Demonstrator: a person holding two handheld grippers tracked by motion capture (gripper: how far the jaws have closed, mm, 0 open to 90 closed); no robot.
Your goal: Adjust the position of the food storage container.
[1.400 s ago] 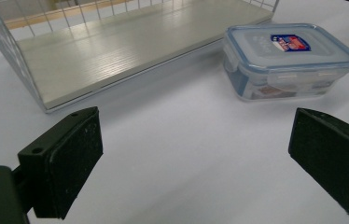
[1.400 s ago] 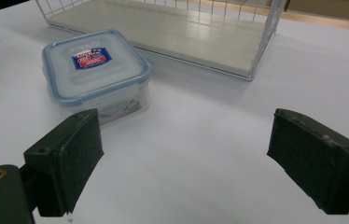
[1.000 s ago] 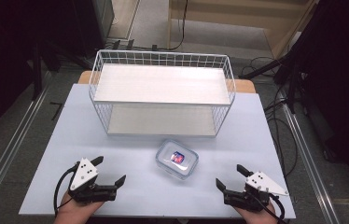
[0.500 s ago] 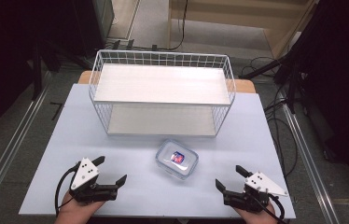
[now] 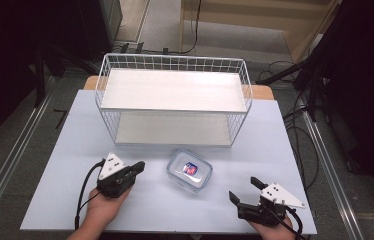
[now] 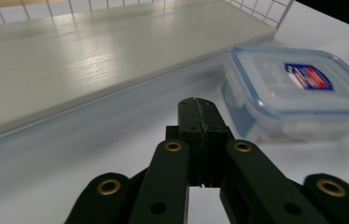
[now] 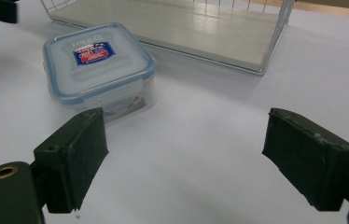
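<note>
Left tongs [image 6: 199, 114] just closed, empty, beside container [image 6: 298, 88], right tongs [image 7: 184, 158] wide apart, empty

This is looking like a lab or test room. Cables [image 5: 295, 135] are trailing over grey floor around a plain table [image 5: 65, 150], with dark stands [image 5: 40, 70] standing beside it.

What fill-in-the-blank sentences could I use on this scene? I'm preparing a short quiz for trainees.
1. The jaws of the left tongs are ____, with nothing between them.
2. The jaws of the right tongs stand ____.
3. The clear container with the blue-rimmed lid lies on the table in front of the wire ____.
4. The container lies ____ the two tongs.

Missing words: shut; open; rack; between
</note>
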